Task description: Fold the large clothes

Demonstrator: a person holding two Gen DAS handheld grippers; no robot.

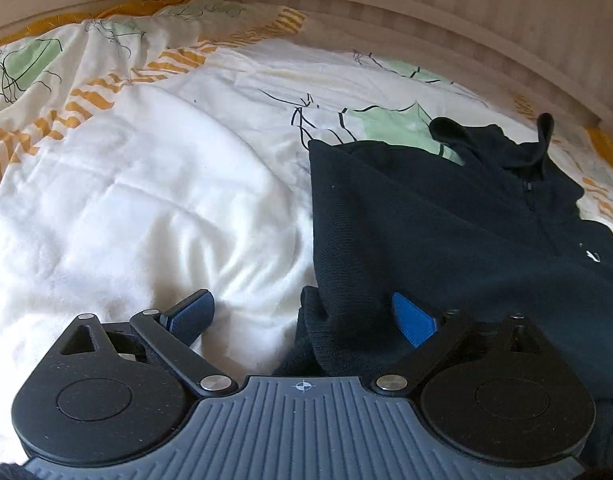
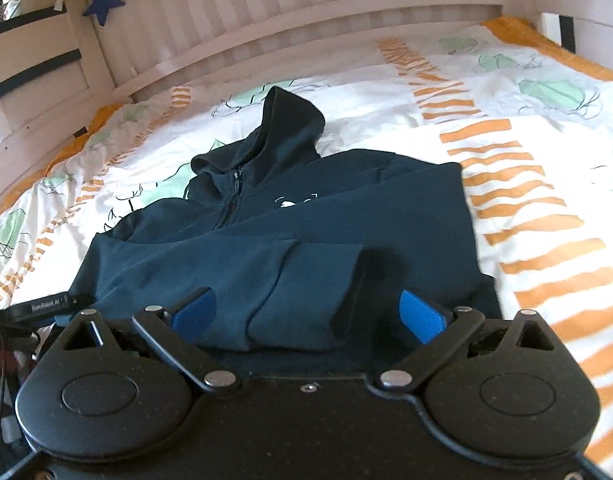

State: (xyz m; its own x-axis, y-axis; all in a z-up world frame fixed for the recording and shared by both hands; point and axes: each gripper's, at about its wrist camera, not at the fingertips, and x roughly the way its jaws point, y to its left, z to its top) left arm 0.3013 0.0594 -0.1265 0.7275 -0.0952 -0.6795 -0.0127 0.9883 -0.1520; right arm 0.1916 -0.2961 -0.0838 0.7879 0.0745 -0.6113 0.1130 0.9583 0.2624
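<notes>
Hoodie (image 2: 290,216) between spread right gripper (image 2: 308,316)

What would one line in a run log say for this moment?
stage: folding, sleeves in | hoodie: on duvet, zipped, hood up top | left gripper: open over hoodie edge | right gripper: open over sleeve cuff

The hoodie (image 2: 290,216) is dark navy cloth, matt and finely knitted, with ribbed cuffs and a plastic-looking zip (image 2: 235,196). The duvet cover (image 1: 146,200) is soft, creased printed cotton-like fabric. The bed frame (image 2: 306,20) looks like pale painted wood. Both grippers have matt black plastic bodies, shiny metal pins and ridged blue pads (image 2: 420,316).
</notes>
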